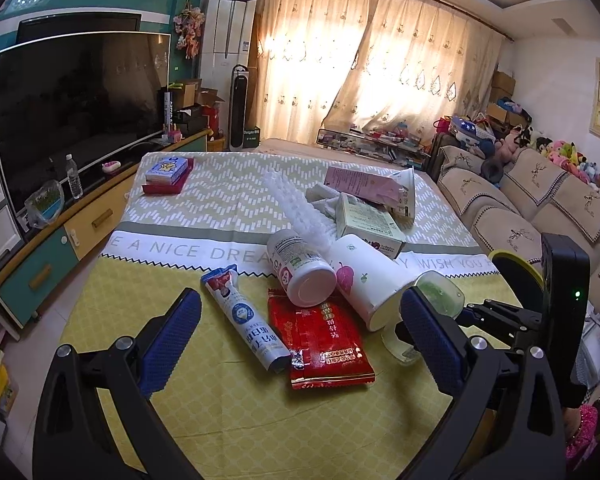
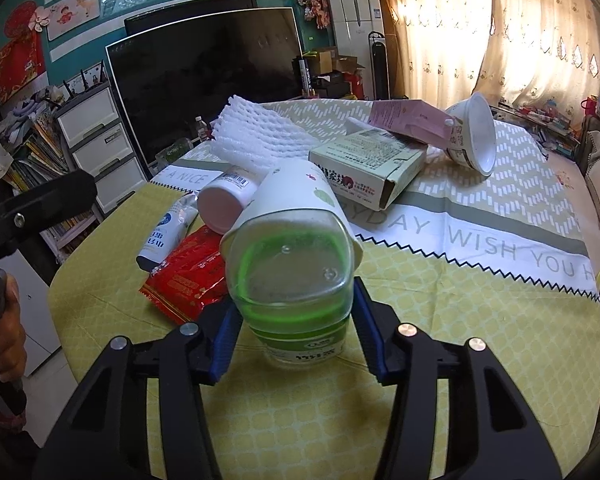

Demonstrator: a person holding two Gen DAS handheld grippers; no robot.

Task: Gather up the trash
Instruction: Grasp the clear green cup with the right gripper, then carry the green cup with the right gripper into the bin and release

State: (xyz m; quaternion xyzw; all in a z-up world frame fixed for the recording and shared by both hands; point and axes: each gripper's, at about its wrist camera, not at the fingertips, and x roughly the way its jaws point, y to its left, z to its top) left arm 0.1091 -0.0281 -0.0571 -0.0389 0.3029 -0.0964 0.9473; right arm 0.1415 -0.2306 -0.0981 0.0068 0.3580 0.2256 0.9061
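Trash lies on a yellow-clothed table (image 1: 260,420). My right gripper (image 2: 296,320) is shut on a clear green-tinted plastic bottle (image 2: 292,280), held just above the cloth; the bottle also shows in the left wrist view (image 1: 440,294). Its base points at a fallen white paper cup (image 2: 296,196). My left gripper (image 1: 300,332) is open and empty, its fingers either side of a red snack wrapper (image 1: 324,340) and a white tube (image 1: 244,316). A white pill bottle (image 1: 300,268), foam netting (image 1: 296,204), a green box (image 1: 368,224), a pink carton (image 1: 364,186) and a white bowl (image 2: 476,136) lie beyond.
A TV (image 1: 72,108) on a low cabinet stands left of the table. A sofa (image 1: 540,208) with plush toys runs along the right. A small blue box on a red one (image 1: 166,176) sits at the table's far left. Curtains hang behind.
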